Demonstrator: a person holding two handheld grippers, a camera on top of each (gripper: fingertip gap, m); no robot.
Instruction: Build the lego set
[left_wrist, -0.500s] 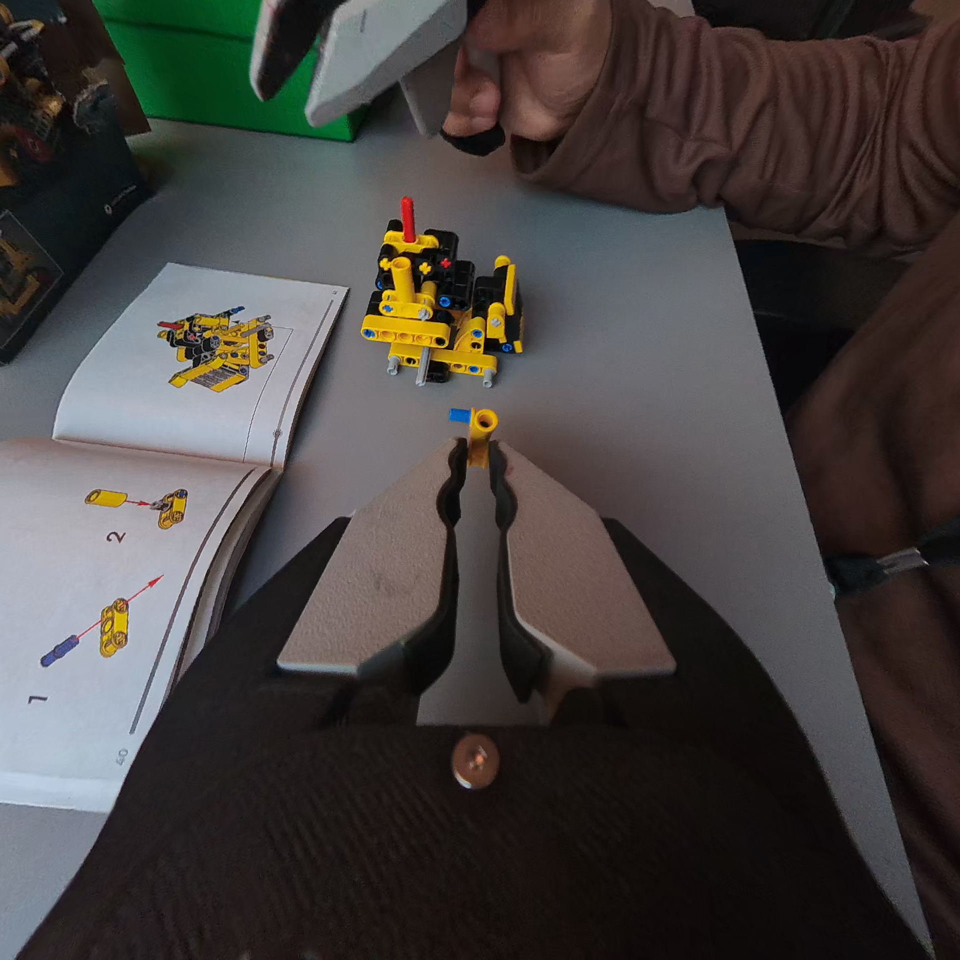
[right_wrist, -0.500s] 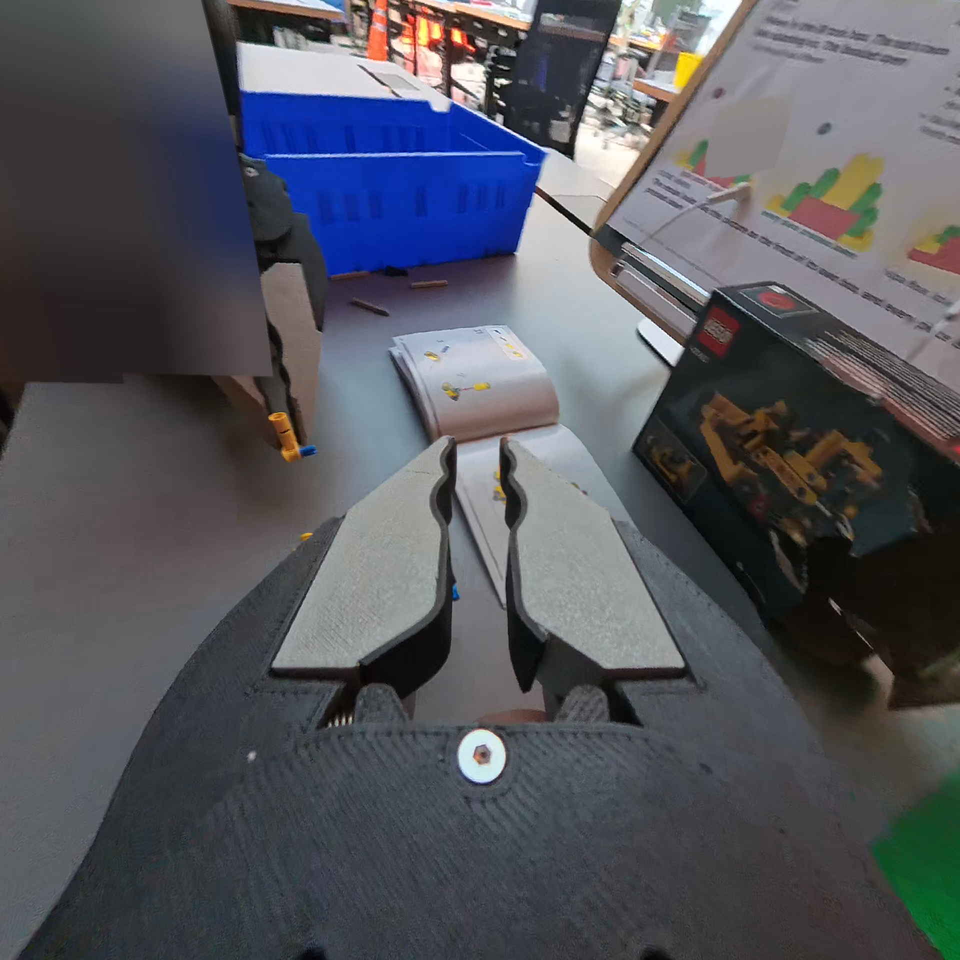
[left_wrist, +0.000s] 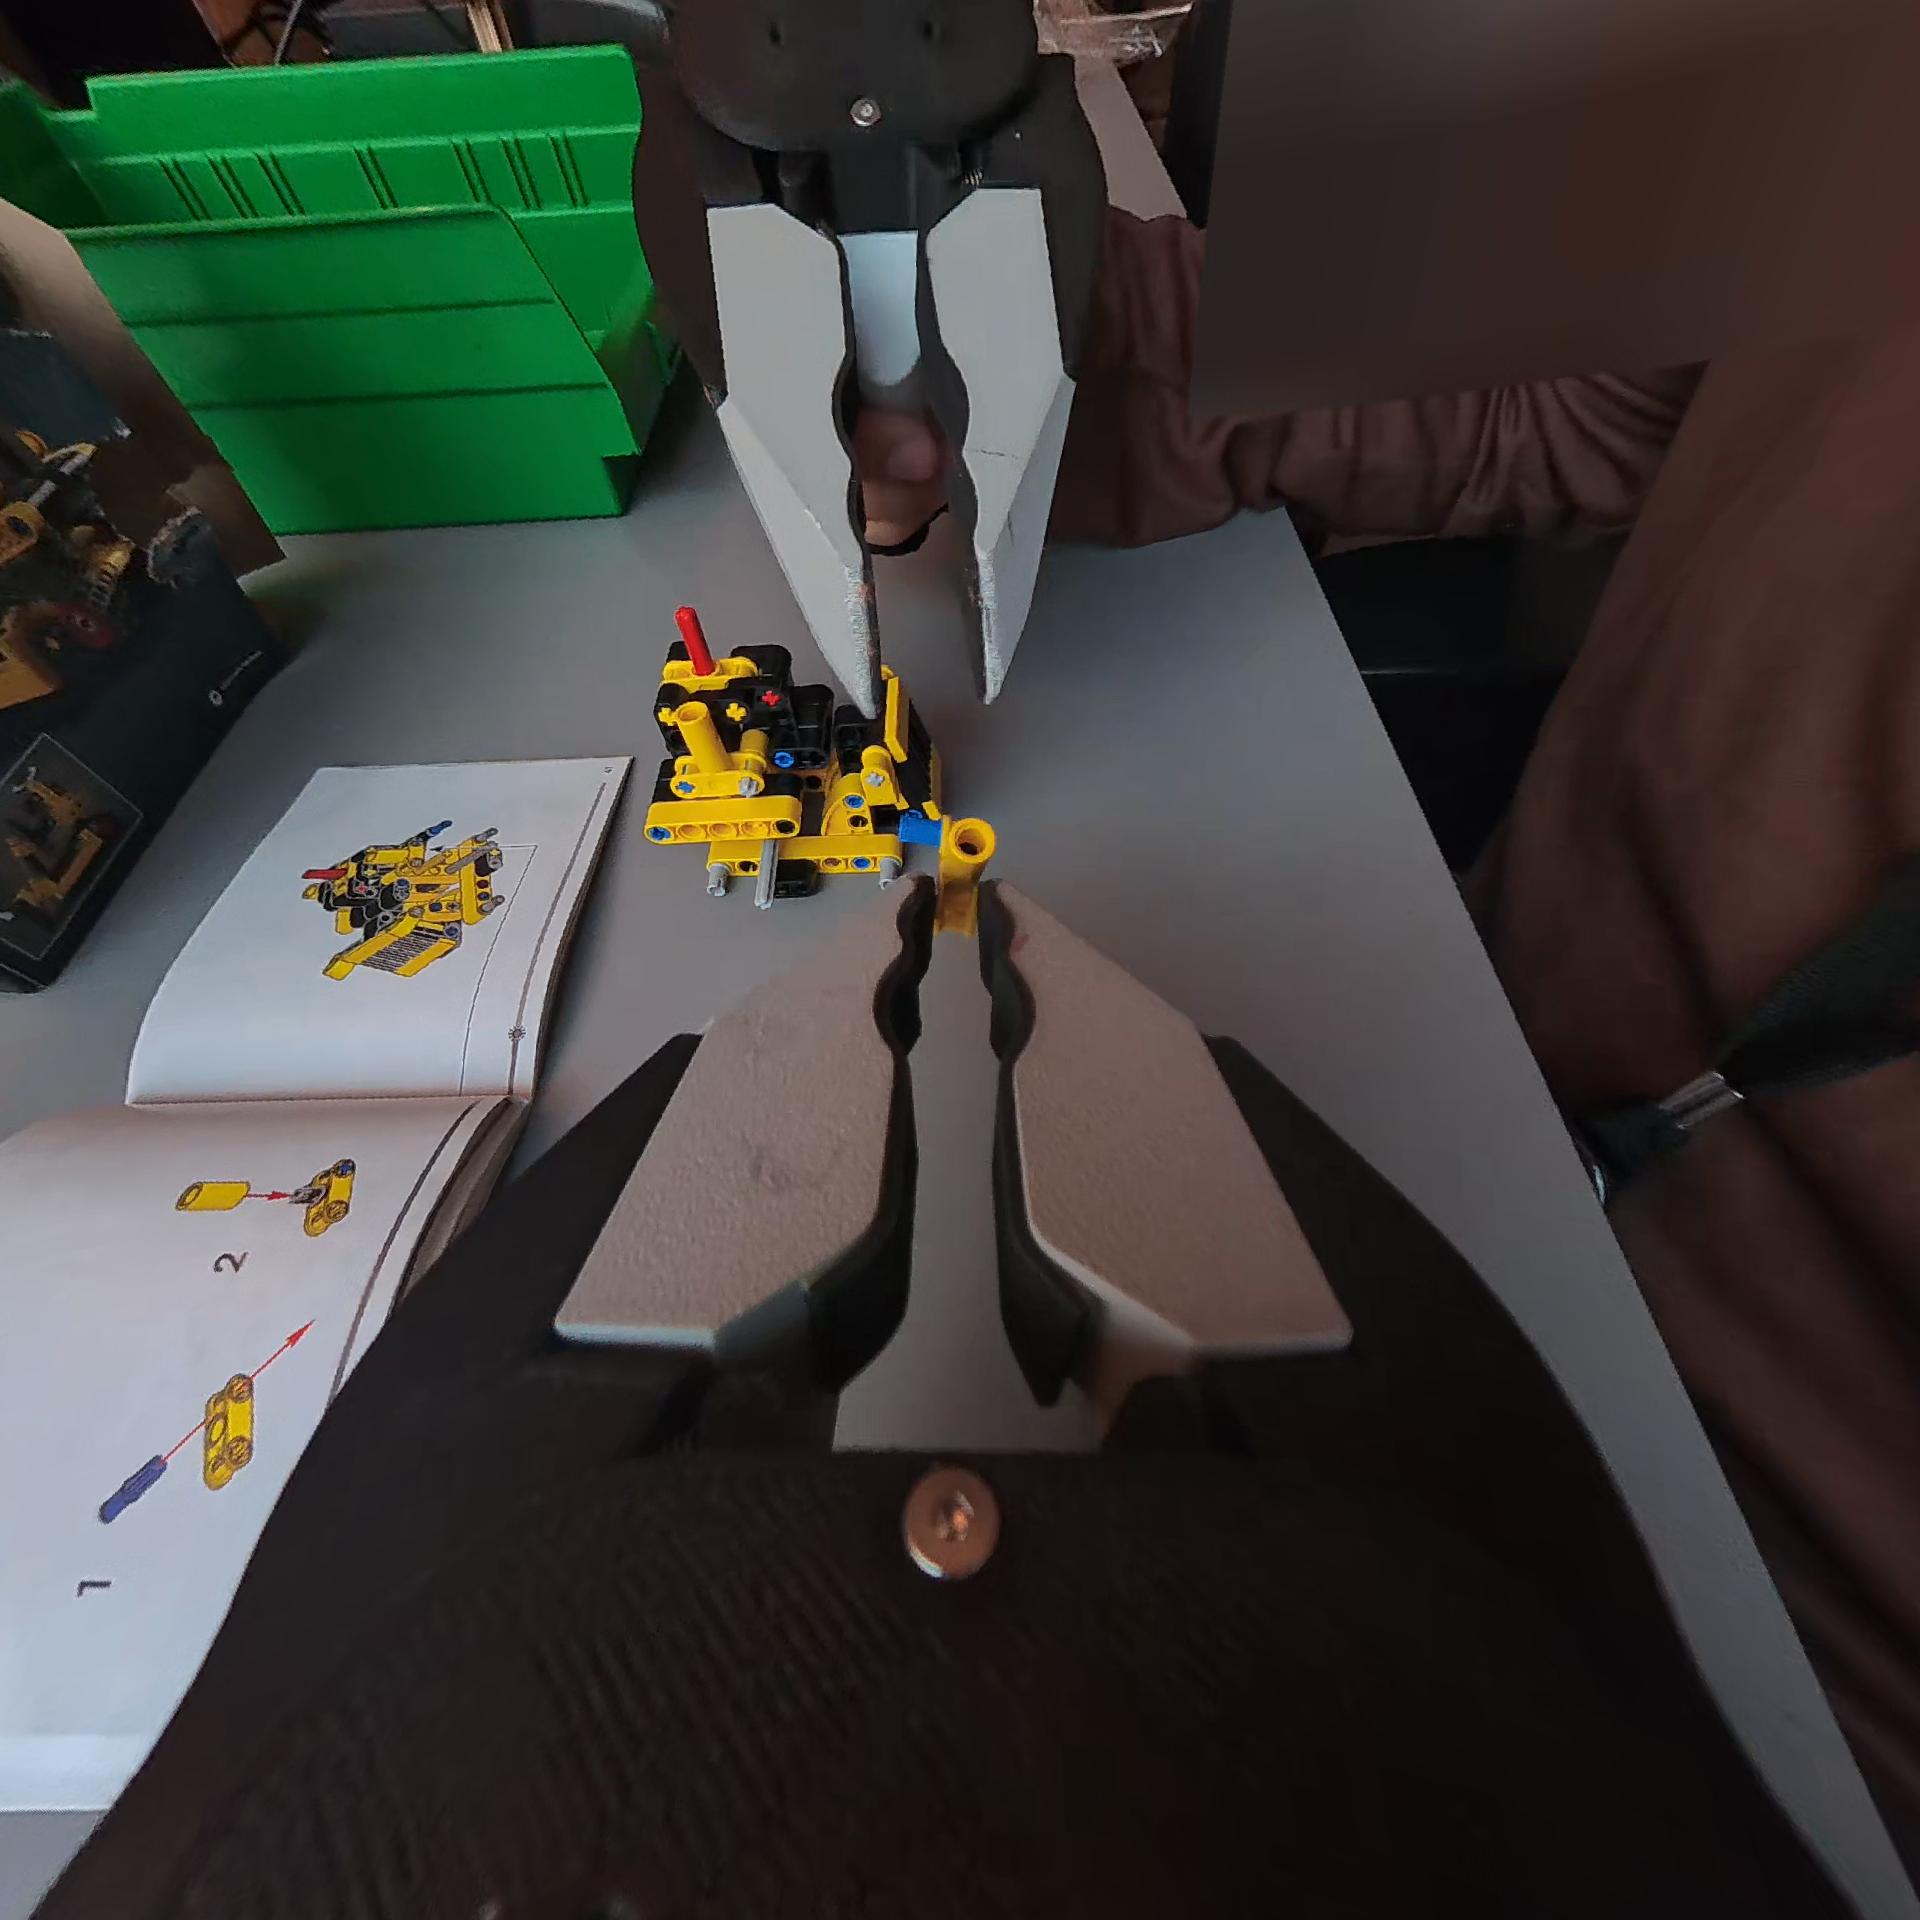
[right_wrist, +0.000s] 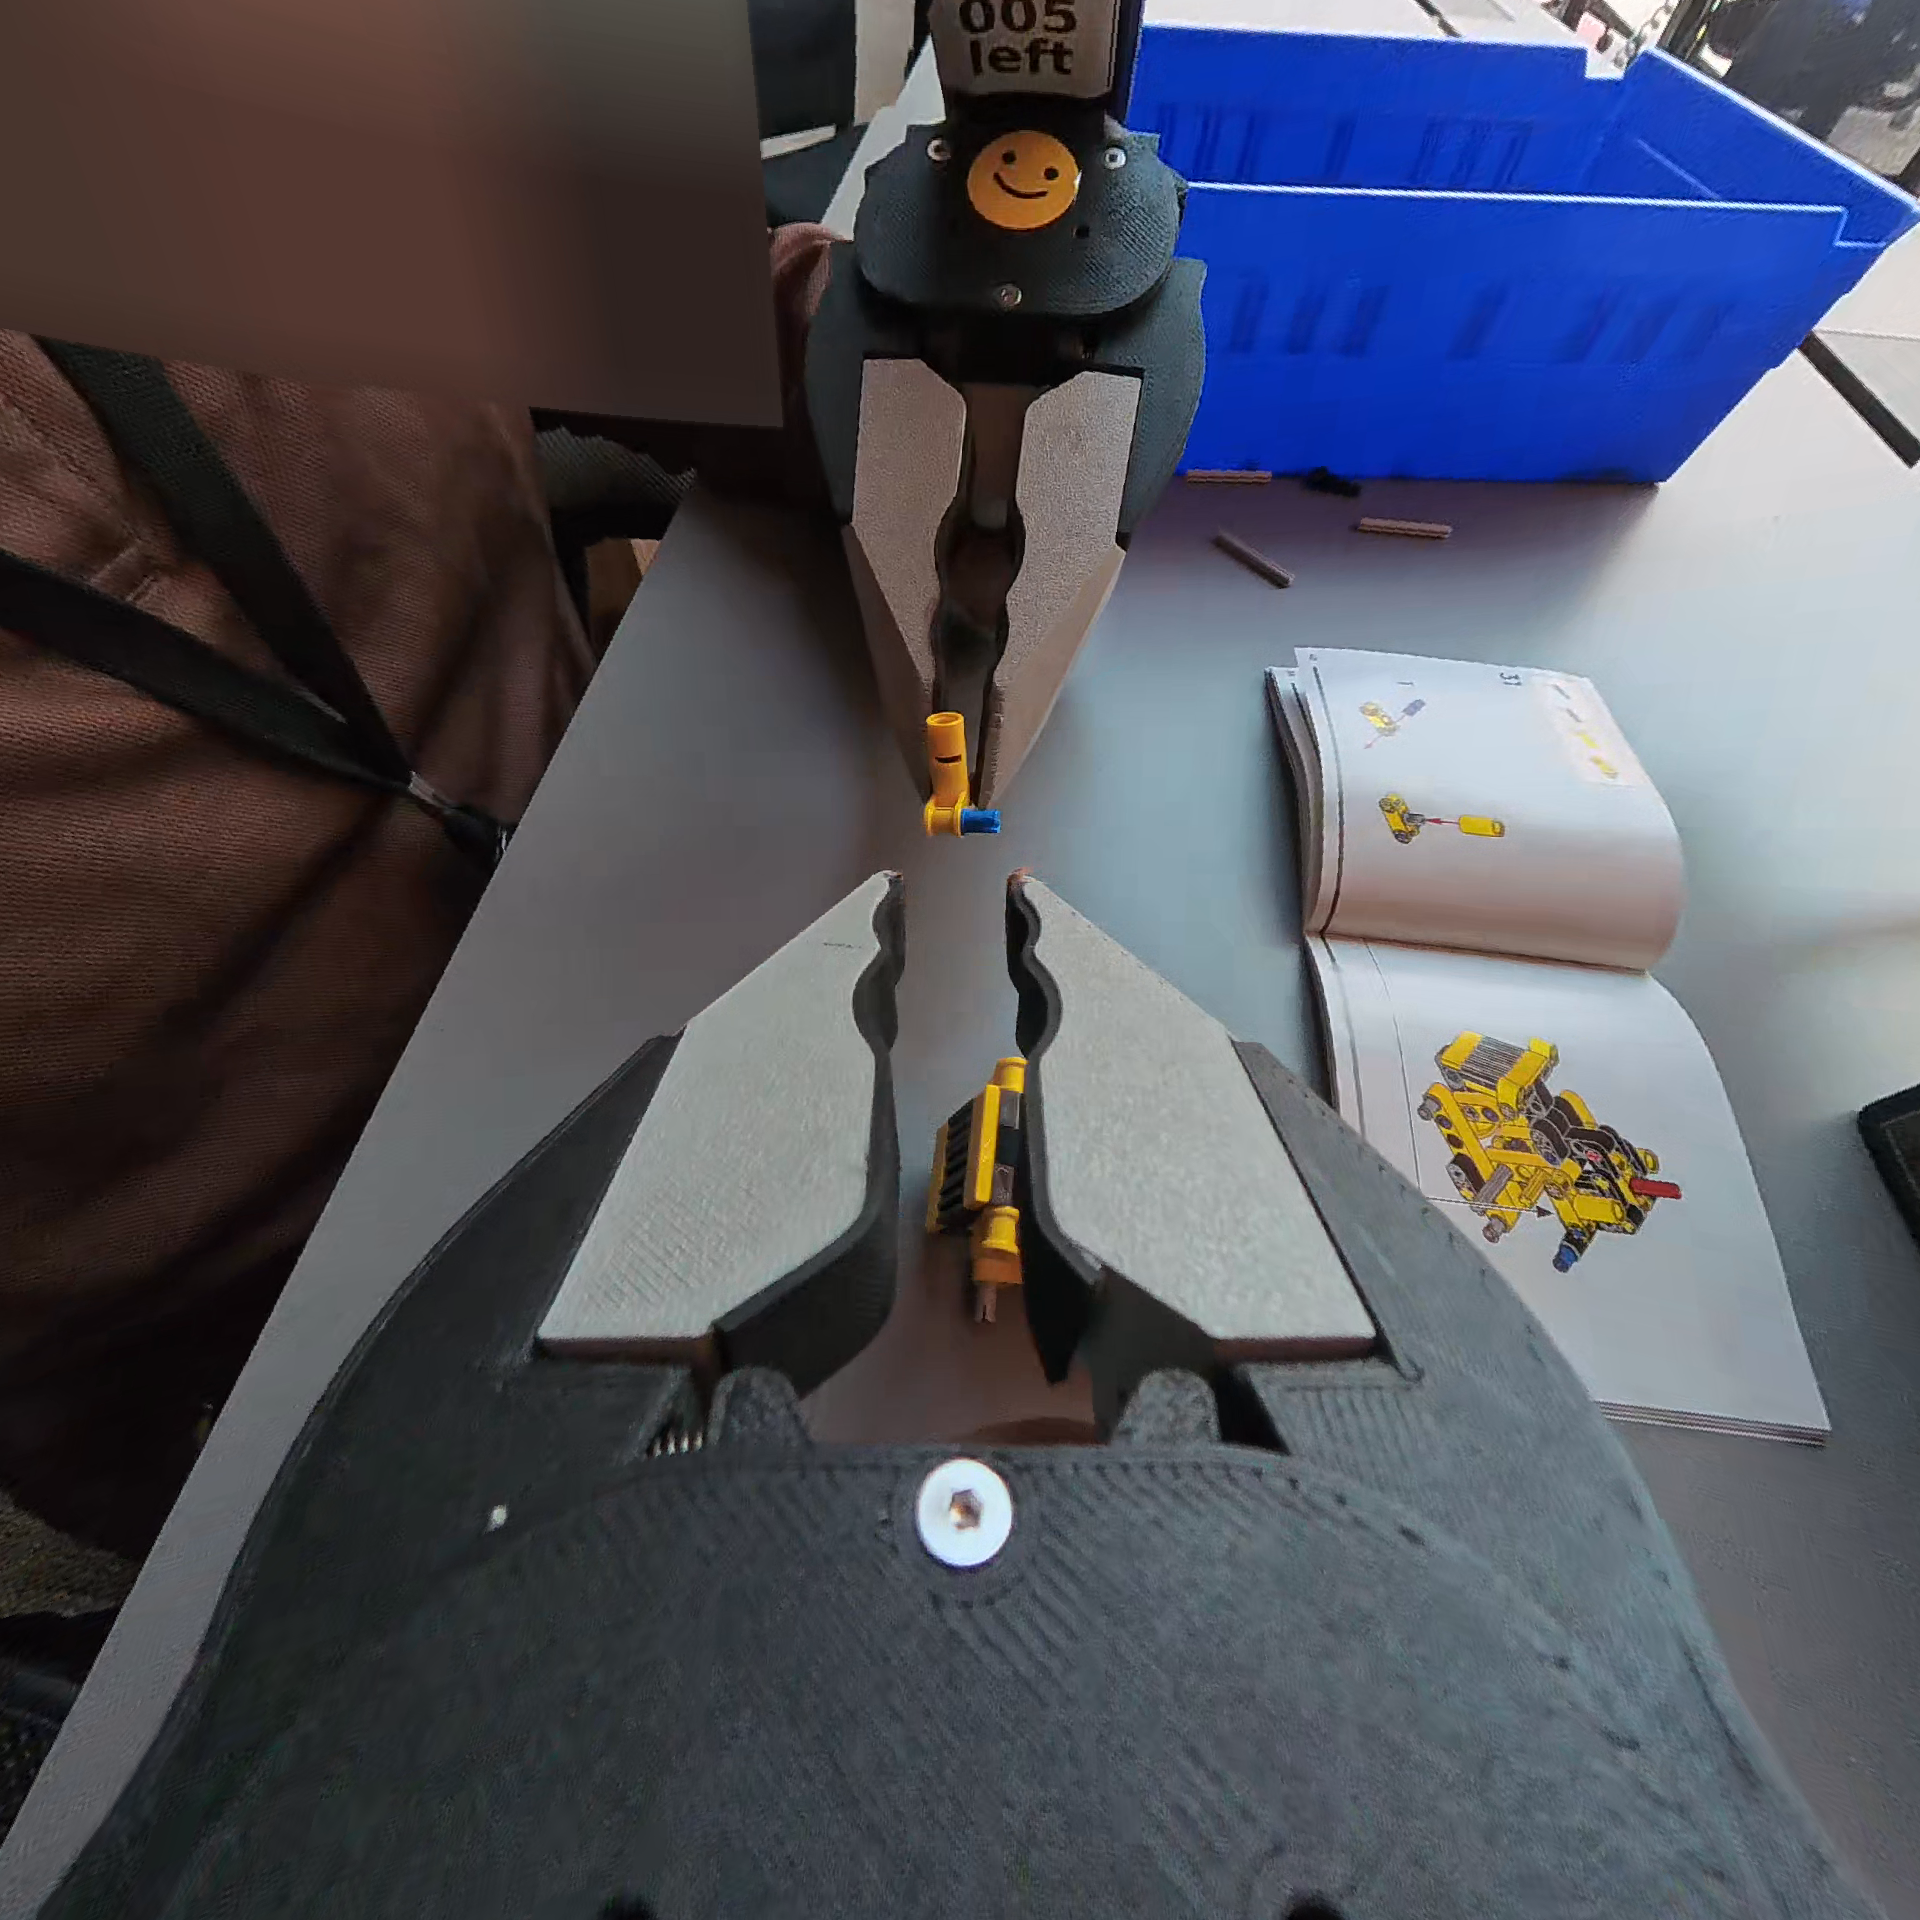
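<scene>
Half a second back the right gripper (left_wrist: 925, 686) was high at the far edge of the table (left_wrist: 1195, 831), pointing away; now it has swung down over the model (left_wrist: 790, 790) and faces the left gripper (left_wrist: 948, 896), which has carried its piece closer to the model. From left to right in the left wrist view lie the box (left_wrist: 83, 665), the green bin (left_wrist: 353, 291), the open manual (left_wrist: 343, 966), the model near the table's middle, and a sleeve (left_wrist: 1455, 468) at the right. The left gripper's jaws are closed to a narrow slot on a yellow connector (left_wrist: 961, 868) whose blue pin (left_wrist: 916, 829) points sideways at the model's right end, just beside it. The right gripper's jaws stand part open and hold nothing; in the right wrist view one end of the model (right_wrist: 982, 1164) shows in the gap between them, one fingertip (left_wrist: 857, 665) seeming to touch its top, though contact cannot be confirmed. The step in hand appears to be attaching the connector sub-assembly to the model, as the manual's page suggests. The next move likely calls for the right gripper to close on the model and steady it, then for the left to line the pin up with a hole and press in; without that bracing the light model would probably slide.
</scene>
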